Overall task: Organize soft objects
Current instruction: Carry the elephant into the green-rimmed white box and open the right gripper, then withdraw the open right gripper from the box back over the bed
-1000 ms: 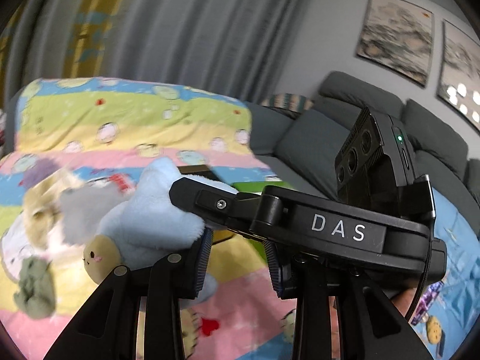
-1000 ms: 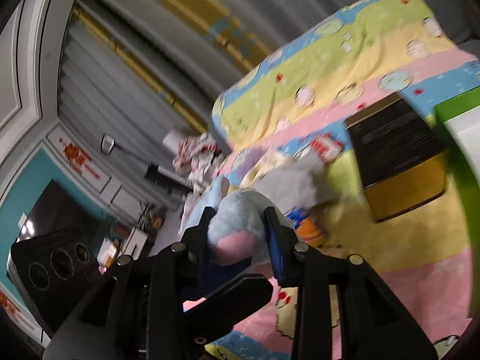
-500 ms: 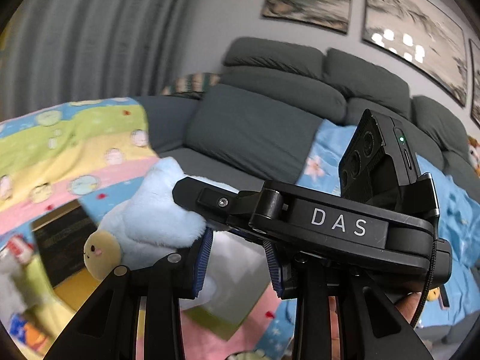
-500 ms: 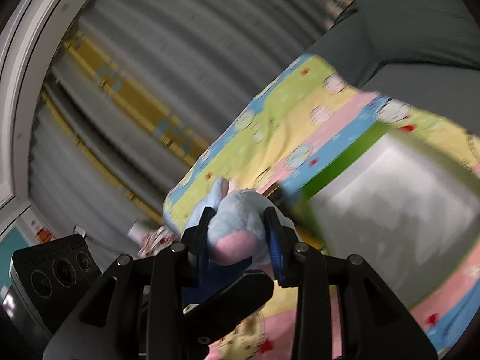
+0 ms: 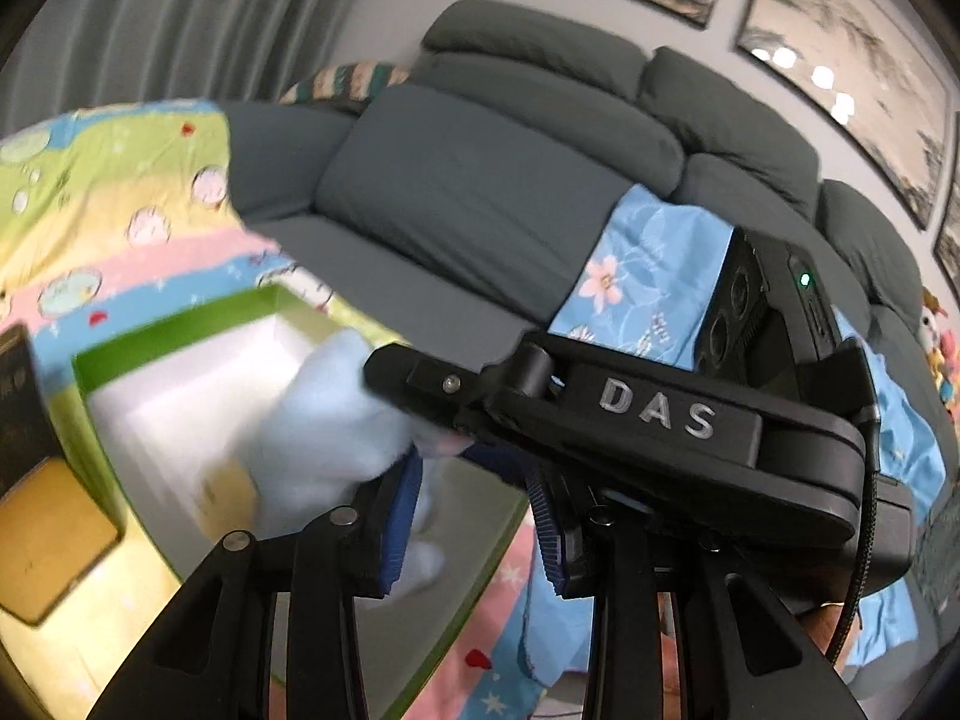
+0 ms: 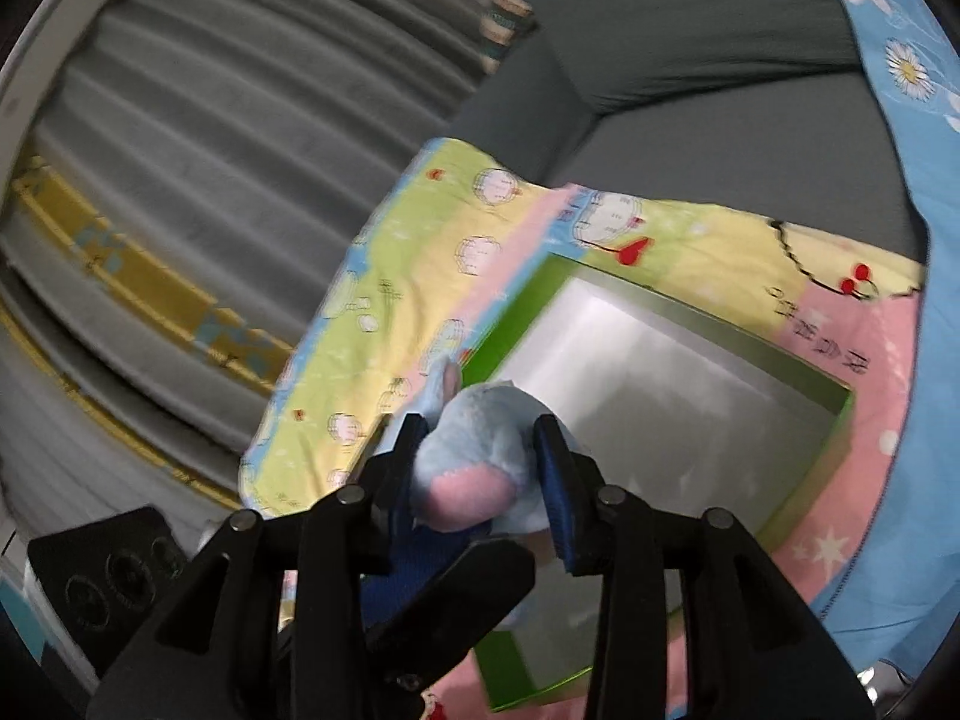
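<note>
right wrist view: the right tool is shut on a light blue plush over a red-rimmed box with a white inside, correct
Not quite: the box's rim is green, not red, as the right wrist view shows. The rest holds: the right tool is shut on the light blue plush, over the box with its white inside.

even indoor light | motion blur | fisheye-warped, dark-vignetted edges
</note>
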The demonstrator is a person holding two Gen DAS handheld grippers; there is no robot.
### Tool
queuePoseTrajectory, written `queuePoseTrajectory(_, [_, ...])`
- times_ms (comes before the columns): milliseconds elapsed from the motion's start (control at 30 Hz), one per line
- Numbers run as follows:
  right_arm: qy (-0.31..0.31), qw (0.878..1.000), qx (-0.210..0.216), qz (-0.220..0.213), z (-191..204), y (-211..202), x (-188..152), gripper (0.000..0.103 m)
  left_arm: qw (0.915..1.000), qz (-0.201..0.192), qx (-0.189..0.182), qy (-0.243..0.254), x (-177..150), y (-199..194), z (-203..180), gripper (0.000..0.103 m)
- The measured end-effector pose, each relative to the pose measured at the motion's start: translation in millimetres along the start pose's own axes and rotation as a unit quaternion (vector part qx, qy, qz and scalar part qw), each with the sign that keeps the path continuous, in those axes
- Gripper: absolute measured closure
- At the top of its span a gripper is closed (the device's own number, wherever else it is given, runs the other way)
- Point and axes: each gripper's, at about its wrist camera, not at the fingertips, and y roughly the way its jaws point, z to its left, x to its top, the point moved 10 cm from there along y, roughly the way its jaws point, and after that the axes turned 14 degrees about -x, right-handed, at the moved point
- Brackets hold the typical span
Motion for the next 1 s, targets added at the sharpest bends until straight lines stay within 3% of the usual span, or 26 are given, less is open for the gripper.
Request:
queuePoseTrajectory(100, [-0.008,1.000,-0.005,-0.001,1.0,0.9,-0.7,0.058,0.9996,0.008,0.026,0.002,-7.9,-5.2,8.2,0.058])
queuePoseTrajectory(133, [-0.010,1.000,0.003,-0.002,4.3,-1.7,-1.2,0.052,0.9995,0.006,0.032,0.006,-9.6,-11.0,9.6,0.049])
queuePoseTrajectory(233, [-0.030,0.999,0.012,-0.018,16.6,-11.3,-1.3,0.029,0.9990,-0.009,0.041,0.013,-9.8,-31.6,9.0,0.038])
queuePoseTrajectory(267, [-0.044,0.999,0.006,-0.026,22.2,-14.6,-2.0,0.024,0.9988,-0.018,0.043,0.015,-9.2,-42.0,8.2,0.035])
queuePoseTrajectory(333, [-0.058,0.998,0.002,-0.032,29.7,-18.1,-4.0,0.020,0.9979,-0.027,0.058,0.012,-9.6,-59.3,11.5,0.019])
queuePoseTrajectory(533, [-0.083,0.996,0.020,-0.019,58.3,-20.6,-21.8,0.008,0.9887,-0.043,0.143,-0.008,-24.6,-123.2,33.2,0.018])
queuePoseTrajectory(733, [-0.136,0.990,0.023,0.009,97.7,-12.8,-53.5,0.002,0.9577,-0.084,0.262,-0.085,-53.8,-215.4,77.7,0.018])
queuePoseTrajectory(800, [-0.164,0.986,0.031,0.020,115.5,-11.8,-68.9,0.002,0.9494,-0.097,0.282,-0.098,-66.2,-244.2,85.3,0.018])
queuePoseTrajectory(933, [-0.200,0.978,0.044,0.039,145.9,-9.8,-99.2,0.001,0.9223,-0.127,0.343,-0.126,-92.3,-307.9,107.2,0.017])
queuePoseTrajectory(1000, [-0.223,0.973,0.047,0.050,160.5,-7.3,-117.3,0.001,0.9144,-0.136,0.355,-0.139,-104.7,-325.6,119.3,0.013])
